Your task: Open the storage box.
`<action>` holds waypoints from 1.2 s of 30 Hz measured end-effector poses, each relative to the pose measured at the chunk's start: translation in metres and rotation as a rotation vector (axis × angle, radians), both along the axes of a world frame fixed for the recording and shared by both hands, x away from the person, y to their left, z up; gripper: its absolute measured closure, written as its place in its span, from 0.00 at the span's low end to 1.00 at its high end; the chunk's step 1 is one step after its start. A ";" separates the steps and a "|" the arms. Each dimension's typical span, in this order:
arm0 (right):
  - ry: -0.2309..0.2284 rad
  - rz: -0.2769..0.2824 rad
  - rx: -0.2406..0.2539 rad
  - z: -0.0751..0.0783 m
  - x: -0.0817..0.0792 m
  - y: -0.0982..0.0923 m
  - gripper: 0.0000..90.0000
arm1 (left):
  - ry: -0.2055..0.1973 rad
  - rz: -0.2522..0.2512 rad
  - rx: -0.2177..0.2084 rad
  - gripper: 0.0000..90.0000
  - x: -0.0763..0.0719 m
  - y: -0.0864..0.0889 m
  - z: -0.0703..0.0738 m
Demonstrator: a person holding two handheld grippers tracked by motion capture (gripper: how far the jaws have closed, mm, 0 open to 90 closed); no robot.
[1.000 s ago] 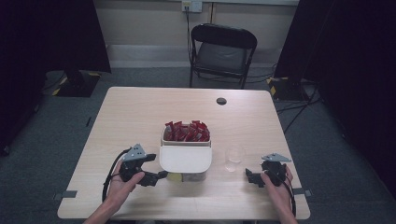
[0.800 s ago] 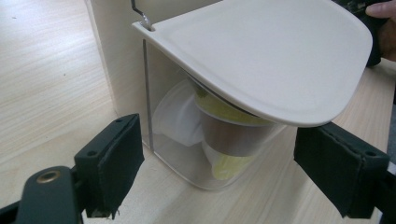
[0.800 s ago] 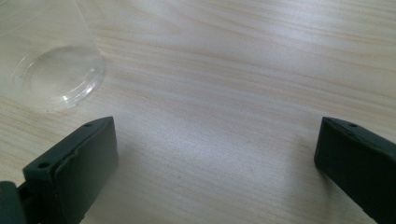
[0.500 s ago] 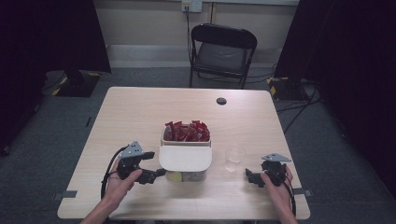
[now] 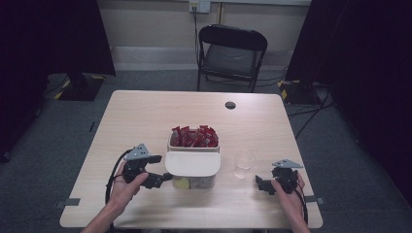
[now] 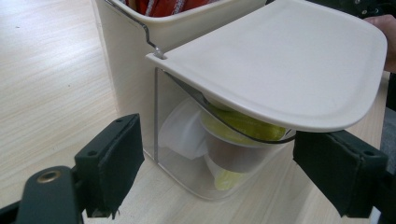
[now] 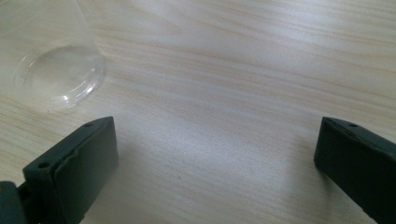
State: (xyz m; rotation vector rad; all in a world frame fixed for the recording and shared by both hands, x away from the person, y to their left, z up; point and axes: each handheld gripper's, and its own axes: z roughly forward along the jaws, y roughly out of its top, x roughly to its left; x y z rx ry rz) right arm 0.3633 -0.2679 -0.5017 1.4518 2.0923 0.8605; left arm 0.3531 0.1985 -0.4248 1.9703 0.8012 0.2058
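Observation:
A white dispenser bin stands mid-table with red packets in its top. A white lid flap juts out over its clear lower compartment, where yellow and white capsules lie. My left gripper is just left of that compartment, open, its jaws level with the clear front and not touching it. To the right of the bin stands an empty clear plastic cup. Just right of the cup, my right gripper rests open over bare wood, with the cup ahead on its left.
The wooden table has a small black disc near its far edge. A black folding chair stands behind the table. Dark curtains hang on both sides.

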 end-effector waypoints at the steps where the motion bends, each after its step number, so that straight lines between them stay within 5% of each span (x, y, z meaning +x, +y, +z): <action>1: 0.000 0.000 0.000 0.000 0.000 0.000 0.00 | -0.001 0.000 -0.001 0.18 0.000 0.000 0.000; 36: 0.000 0.001 0.000 0.000 0.000 0.000 0.00 | -0.030 0.007 -0.029 0.17 0.022 -0.007 0.035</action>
